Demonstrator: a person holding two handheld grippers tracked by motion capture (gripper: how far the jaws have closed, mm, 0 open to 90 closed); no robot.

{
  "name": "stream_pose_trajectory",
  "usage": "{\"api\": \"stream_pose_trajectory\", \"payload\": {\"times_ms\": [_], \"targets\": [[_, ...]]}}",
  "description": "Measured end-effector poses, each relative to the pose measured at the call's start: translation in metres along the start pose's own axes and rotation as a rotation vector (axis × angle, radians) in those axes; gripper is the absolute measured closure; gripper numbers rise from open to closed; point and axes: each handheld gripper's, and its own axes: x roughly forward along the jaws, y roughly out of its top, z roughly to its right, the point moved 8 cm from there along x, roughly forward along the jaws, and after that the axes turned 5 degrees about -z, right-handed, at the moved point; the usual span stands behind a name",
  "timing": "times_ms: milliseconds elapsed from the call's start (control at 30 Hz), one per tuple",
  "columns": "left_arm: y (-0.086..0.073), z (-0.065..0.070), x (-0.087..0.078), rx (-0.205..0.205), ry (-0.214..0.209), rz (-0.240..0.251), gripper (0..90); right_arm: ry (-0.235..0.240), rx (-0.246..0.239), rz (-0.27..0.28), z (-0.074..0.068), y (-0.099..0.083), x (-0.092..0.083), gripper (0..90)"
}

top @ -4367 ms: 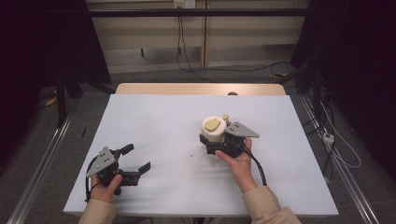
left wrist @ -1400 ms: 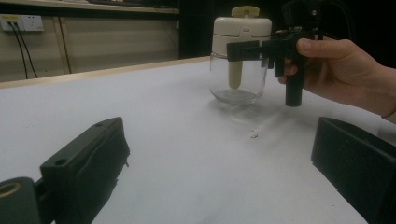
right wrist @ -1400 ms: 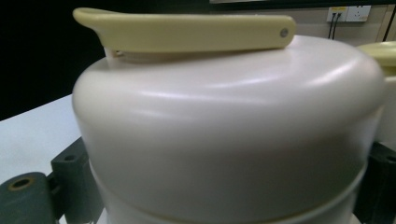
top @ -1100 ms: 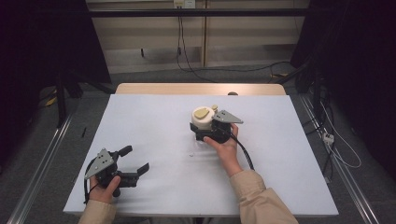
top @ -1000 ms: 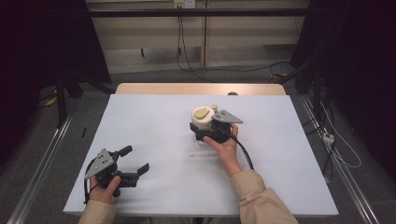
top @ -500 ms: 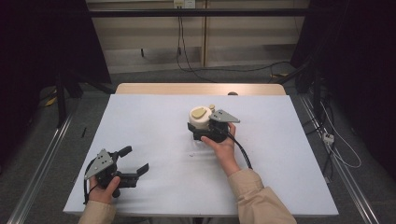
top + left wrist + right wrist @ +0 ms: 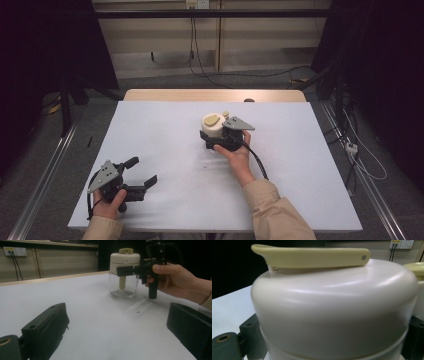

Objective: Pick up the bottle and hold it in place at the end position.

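Near the front edge of the white worktop (image 7: 165, 150), the left claw (image 7: 142, 174) is resting with jaws spread wide. Farther in, mid-worktop, the right claw (image 7: 209, 136) is gripping an upright clear-glass jar (image 7: 124, 285), its cream lid (image 7: 332, 302) with a yellowish flip tab (image 7: 312, 256) facing up.

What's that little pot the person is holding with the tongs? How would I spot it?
Start at the white table and look just past its middle, toward the far edge. There the right tongs clasp a small jar that stands on the table. It has a clear glass body, a cream domed lid and a yellowish flip handle on top; it's the table's one container.
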Motion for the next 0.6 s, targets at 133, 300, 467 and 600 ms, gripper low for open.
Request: {"api": "stream_pose_trajectory", "payload": {"times_ms": [133, 300, 467, 600], "targets": [[-0.0003, 0.0002, -0.0003, -0.001, 0.000, 0.000, 3.2, -0.002, 0.008, -0.001, 0.0012, -0.0006, 0.0015, 6.7], [-0.0007, -0.0001, -0.0002, -0.001, 0.001, -0.003, 3.2, 0.002, 0.003, -0.005, -0.0002, -0.0015, 0.0029, 6.7], [-0.0007, 0.0001, -0.0002, 0.001, -0.001, -0.003, 3.2, 0.003, -0.001, -0.010, -0.0026, -0.0028, 0.0043, 6.7], [-0.0007, -0.0011, -0.0004, 0.000, 0.003, -0.002, 3.2, 0.004, -0.003, -0.010, -0.0029, -0.0032, 0.0046, 6.7]]}}
